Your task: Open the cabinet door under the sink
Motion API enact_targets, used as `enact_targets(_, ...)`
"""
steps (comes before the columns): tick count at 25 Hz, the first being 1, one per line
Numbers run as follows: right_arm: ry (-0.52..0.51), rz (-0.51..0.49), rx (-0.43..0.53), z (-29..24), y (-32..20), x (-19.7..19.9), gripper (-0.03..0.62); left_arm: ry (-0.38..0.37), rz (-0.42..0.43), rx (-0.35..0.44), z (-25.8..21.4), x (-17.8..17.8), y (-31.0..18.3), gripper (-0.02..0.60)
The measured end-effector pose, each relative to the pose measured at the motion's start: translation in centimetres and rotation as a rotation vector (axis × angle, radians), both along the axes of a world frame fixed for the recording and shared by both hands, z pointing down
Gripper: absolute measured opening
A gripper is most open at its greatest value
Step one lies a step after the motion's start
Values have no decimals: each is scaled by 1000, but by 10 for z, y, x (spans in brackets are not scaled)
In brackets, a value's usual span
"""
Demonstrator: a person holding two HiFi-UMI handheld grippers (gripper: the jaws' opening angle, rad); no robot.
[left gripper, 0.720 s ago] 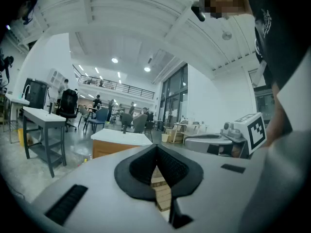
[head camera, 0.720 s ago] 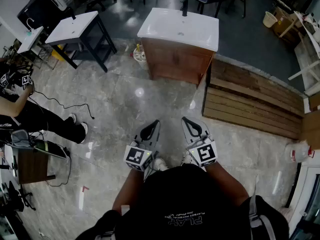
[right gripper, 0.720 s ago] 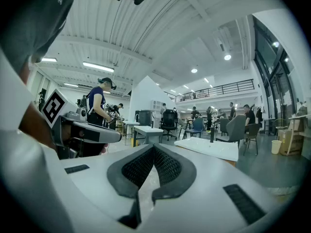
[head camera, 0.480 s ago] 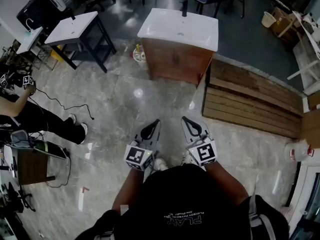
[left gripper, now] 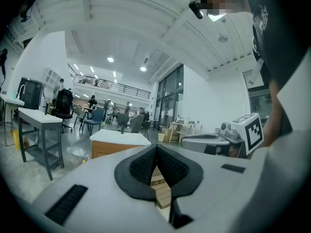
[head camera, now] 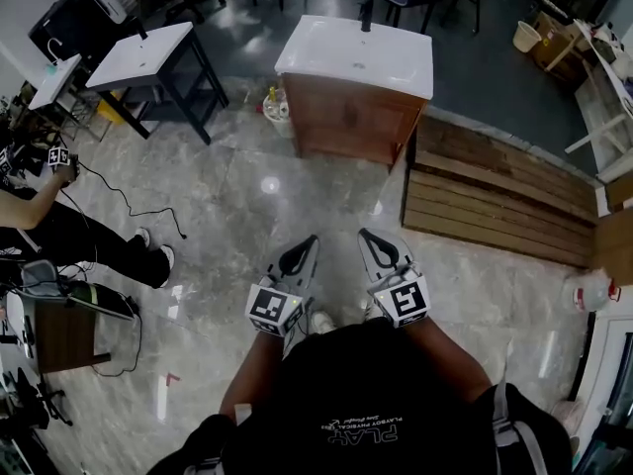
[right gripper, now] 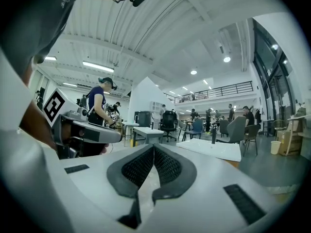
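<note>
The sink cabinet is a brown wooden box under a white basin top with a dark tap, standing on the floor well ahead of me. Its front looks closed. Both grippers are held level near my waist, far short of it. My left gripper has its jaws together with nothing between them, and so does my right gripper. In the left gripper view the cabinet shows beyond the shut left gripper. The right gripper view shows the white basin top past the shut right gripper.
A white table on black legs stands left of the cabinet. A stack of wooden planks lies to its right. A yellow bottle sits at the cabinet's left foot. A person sits at the far left, with a cable on the floor.
</note>
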State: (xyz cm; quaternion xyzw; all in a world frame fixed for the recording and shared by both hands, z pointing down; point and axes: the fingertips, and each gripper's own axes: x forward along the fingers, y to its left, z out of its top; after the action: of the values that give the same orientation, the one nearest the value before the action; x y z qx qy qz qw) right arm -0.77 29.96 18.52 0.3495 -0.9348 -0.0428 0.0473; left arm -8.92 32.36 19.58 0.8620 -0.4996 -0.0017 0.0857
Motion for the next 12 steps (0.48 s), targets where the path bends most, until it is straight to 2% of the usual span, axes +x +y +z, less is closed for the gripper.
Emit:
enact_targets(4,1,25,-32,7,6,-2,25,-5,23,16,-1,-4,2,18)
enact_targets(12,2,58,-50,17,-8,6,25,-4,18,-5,6,-9,-8,18)
